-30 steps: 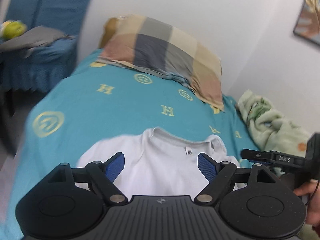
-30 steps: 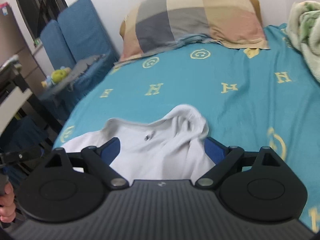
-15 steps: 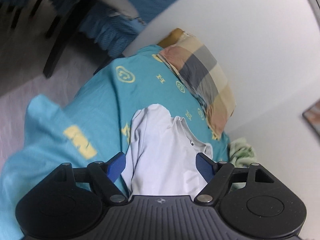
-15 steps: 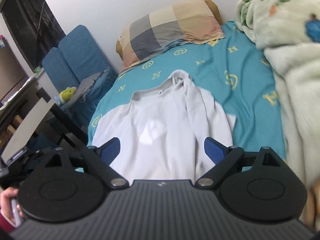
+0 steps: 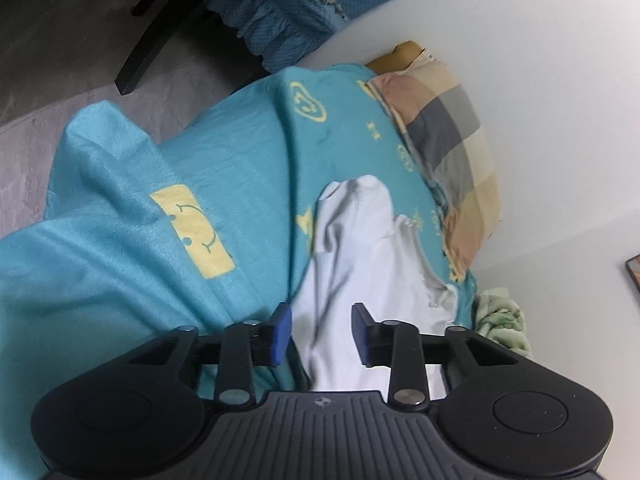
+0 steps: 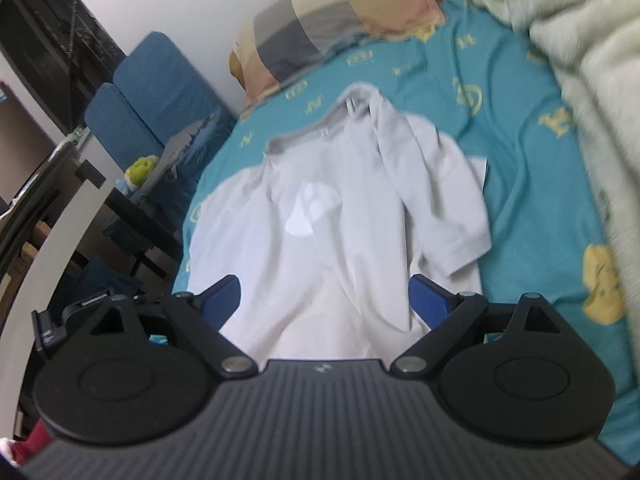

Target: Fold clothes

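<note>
Since a second ago: both cameras have swung low toward the near end of the bed, and the left gripper [image 5: 320, 330] has narrowed its jaws from wide apart.
Shirt: pale grey short-sleeved cotton T-shirt [image 6: 340, 208] lies spread on the turquoise bedsheet with yellow emblems [image 6: 532, 184], collar toward the checked beige-and-grey pillow [image 6: 340, 8]; its right sleeve is turned in over the body.
Left gripper: half closed, white cloth showing between the pads (pinched or merely behind them, I cannot tell).
Right gripper [image 6: 324, 300]: jaws wide apart, holding nothing, hovering over the hem.
Step, as I judge it: taking hold of the lower edge, partway through a fold.
Next: needs a firm pinch at both hem corners, lifted evenly.
</note>
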`<state>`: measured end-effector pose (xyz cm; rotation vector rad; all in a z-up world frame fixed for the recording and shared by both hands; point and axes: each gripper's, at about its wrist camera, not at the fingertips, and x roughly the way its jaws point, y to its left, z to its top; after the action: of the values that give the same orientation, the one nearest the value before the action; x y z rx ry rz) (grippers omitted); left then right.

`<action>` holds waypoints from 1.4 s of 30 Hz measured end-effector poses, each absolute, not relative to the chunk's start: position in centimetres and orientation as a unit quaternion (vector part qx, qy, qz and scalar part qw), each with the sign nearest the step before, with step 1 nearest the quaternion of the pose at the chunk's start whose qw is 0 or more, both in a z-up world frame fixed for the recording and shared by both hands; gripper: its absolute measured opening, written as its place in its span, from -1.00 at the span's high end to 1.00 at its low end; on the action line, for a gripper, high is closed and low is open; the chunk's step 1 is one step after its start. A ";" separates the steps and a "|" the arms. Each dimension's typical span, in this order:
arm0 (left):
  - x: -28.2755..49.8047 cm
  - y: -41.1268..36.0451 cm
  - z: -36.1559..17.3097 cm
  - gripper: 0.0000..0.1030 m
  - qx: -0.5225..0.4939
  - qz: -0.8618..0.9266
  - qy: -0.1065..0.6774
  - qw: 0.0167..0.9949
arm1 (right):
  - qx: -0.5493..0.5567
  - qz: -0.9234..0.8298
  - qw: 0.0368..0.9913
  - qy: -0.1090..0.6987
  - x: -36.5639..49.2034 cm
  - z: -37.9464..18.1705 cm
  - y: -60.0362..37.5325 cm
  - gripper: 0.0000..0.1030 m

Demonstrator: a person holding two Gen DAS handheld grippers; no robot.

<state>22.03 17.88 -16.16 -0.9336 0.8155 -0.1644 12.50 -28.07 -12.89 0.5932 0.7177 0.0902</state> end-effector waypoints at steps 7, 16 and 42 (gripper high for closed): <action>24.1 17.2 -18.4 0.94 -0.440 -0.080 0.402 0.799 | 0.292 0.058 0.888 0.350 15.1 -14.9 -27.8 -0.79; 24.1 20.3 -11.9 0.98 -0.451 -0.052 0.278 0.847 | 0.309 0.051 0.886 0.341 15.7 -15.3 -28.0 -0.79; 24.3 26.9 -19.5 -0.29 -0.570 0.033 0.376 0.730 | 0.265 0.052 0.903 0.334 15.6 -14.7 -27.0 -0.79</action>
<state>24.28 26.93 -19.45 -1.2559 0.8276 0.0737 15.63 -26.96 -14.74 0.5469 0.6909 0.1079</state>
